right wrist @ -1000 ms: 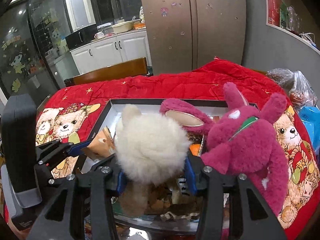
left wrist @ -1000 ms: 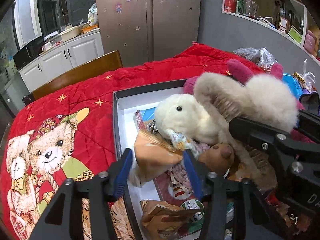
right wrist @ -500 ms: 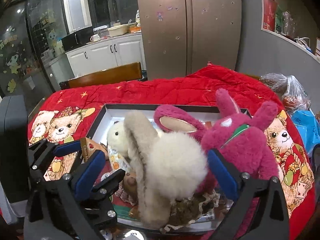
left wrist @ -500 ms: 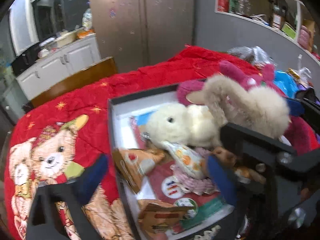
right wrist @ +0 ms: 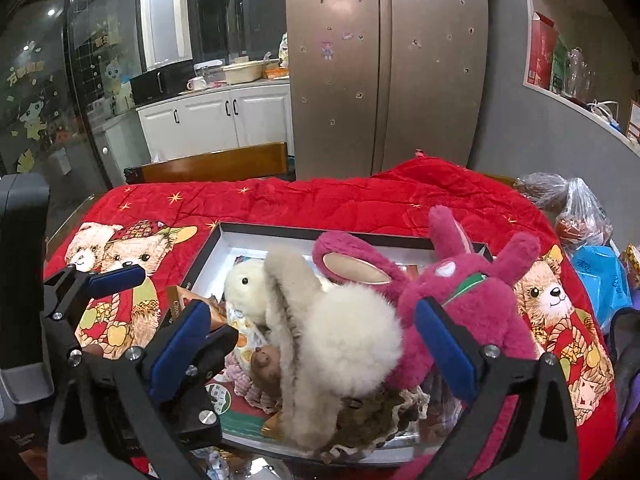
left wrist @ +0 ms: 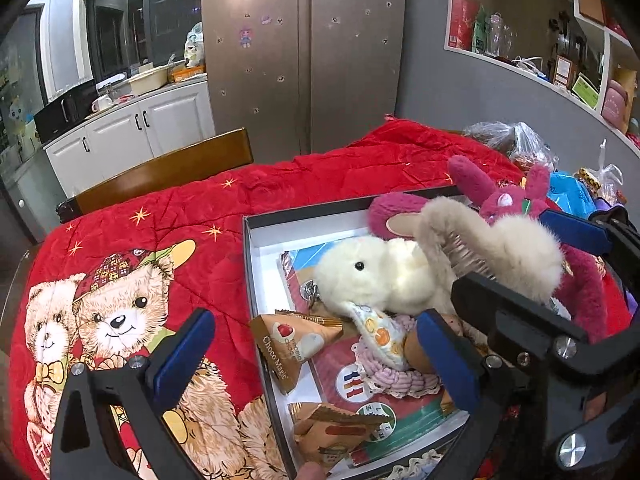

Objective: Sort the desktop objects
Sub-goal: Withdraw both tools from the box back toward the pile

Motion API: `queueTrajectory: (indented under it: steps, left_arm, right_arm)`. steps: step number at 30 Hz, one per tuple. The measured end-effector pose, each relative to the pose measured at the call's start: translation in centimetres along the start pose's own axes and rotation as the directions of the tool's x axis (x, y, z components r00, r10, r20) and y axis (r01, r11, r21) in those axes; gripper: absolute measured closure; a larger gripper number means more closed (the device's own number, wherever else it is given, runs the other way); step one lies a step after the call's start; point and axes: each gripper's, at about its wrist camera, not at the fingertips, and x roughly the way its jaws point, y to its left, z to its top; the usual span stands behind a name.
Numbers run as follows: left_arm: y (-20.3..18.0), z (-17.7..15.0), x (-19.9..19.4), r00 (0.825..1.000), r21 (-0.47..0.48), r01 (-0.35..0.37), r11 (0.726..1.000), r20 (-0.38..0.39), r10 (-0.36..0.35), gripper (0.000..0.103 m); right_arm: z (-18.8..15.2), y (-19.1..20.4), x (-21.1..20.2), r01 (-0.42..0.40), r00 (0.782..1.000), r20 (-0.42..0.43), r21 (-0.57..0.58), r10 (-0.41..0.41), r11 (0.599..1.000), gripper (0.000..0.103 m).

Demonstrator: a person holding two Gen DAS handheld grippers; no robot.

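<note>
Both of my grippers have just been opening: my left gripper [left wrist: 316, 356], which a second ago pinched the triangular snack packet [left wrist: 294, 342], now stands spread wide with the packet lying loose between its jaws, just inside the left wall of the box [left wrist: 250, 280]. To the right, my right gripper [right wrist: 312, 344] has let go of the fluffy cream plush [right wrist: 344, 340], which now rests on the heap in the box with the jaws wide on either side of it, not pressing. I judge both drops done, so these two things count as sorted and I can look for the next. Right of the cream plush, the magenta plush [right wrist: 468, 312] leans over the box's far right corner. Everything sits on a bench under a red teddy-bear quilt [left wrist: 120, 280], with a wooden chair [left wrist: 168, 168], white cabinets [left wrist: 132, 128] and a steel fridge [left wrist: 304, 52] behind.
</note>
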Motion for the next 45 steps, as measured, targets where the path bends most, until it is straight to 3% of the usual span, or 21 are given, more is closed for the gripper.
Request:
queueTrajectory:
  steps: [10, 18, 26, 29, 36, 39, 45]
  left_arm:
    - [0.1, 0.1, -0.9, 1.0, -0.006, -0.003, 1.0, 0.023, 0.003, 0.0]
    - [0.0, 0.5, -3.3, 0.999, 0.012, -0.024, 1.0, 0.038, 0.024, 0.0]
    - [-1.2, 0.6, -8.8, 0.988, 0.03, -0.097, 0.995, 0.121, 0.093, 0.0]
    - [-1.8, 0.1, -11.6, 0.986, 0.021, -0.068, 0.997, 0.154, 0.064, 0.0]
    - [-3.6, -1.7, -17.3, 0.976, 0.035, -0.021, 0.999, 0.215, 0.013, 0.0]
    - [-4.7, -2.8, -18.8, 0.972, 0.06, -0.046, 0.997, 0.231, 0.031, 0.0]
    - [-6.5, -6.9, -20.6, 0.967, 0.074, -0.084, 0.994, 0.245, 0.064, 0.0]
  right_arm:
    - [0.6, -0.2, -1.5, -0.013, 0.999, 0.041, -0.024, 0.014, 1.0, 0.0]
    - [1.2, 0.5, -5.5, -0.015, 0.993, 0.118, -0.064, 0.023, 0.998, 0.0]
    - [1.9, 1.6, -12.1, -0.087, 0.973, 0.203, -0.101, 0.106, 0.991, 0.0]
    - [1.6, 1.2, -15.1, -0.132, 0.966, 0.21, -0.089, 0.148, 0.987, 0.0]
    - [-0.2, 0.0, -22.3, -0.052, 0.957, 0.279, -0.092, 0.076, 0.994, 0.0]
    - [-1.5, -0.4, -25.6, 0.026, 0.942, 0.335, -0.099, 0.009, 0.995, 0.0]
    - [-5.5, -2.9, -30.2, 0.035, 0.923, 0.384, -0.035, -0.019, 0.999, 0.0]
